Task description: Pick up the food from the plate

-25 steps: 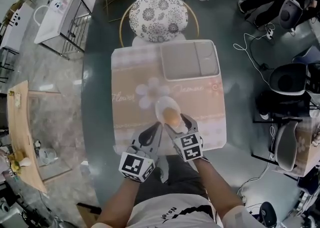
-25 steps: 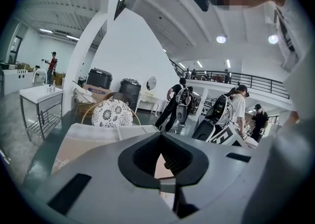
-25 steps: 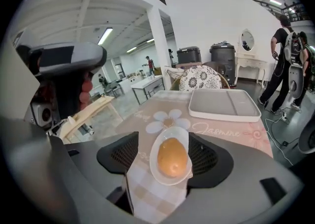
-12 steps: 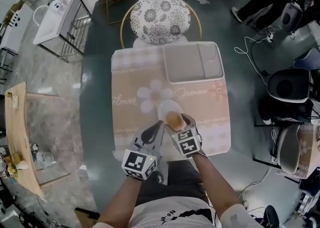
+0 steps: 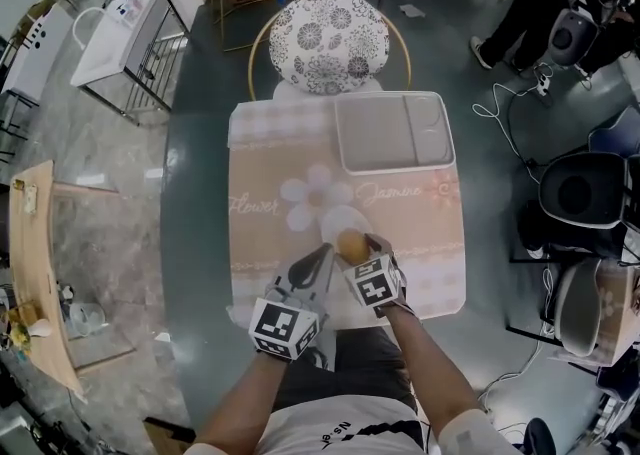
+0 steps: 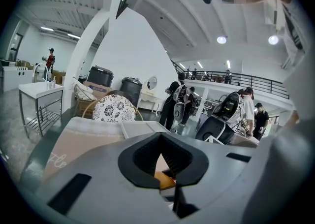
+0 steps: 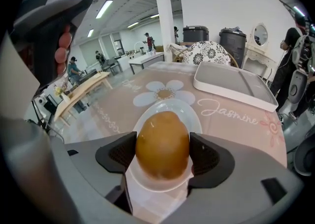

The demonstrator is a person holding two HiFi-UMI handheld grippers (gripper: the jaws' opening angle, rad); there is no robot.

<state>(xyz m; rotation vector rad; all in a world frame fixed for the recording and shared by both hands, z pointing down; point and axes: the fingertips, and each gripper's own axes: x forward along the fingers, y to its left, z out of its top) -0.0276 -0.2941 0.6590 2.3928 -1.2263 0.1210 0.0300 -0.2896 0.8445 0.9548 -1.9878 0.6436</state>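
A golden-brown bread roll (image 5: 350,243) sits on a small white oval plate (image 5: 340,216) in the middle of the pink placemat. My right gripper (image 5: 353,249) is at the plate's near edge with its jaws spread wide around the roll. In the right gripper view the roll (image 7: 162,150) fills the gap, with a black pad close against each side and the plate (image 7: 147,114) under it. My left gripper (image 5: 322,253) hovers just left of the plate, shut and empty. In the left gripper view its tips (image 6: 160,137) meet, and a sliver of the roll shows below them.
A white two-compartment tray (image 5: 395,133) lies on the far right of the flowered placemat (image 5: 270,233). A patterned round chair (image 5: 328,41) stands behind the glass table. Cables, office chairs and people are off to the right.
The head camera has shifted a little. Both grippers stay at the plate's near edge, and the roll remains between the right jaws.
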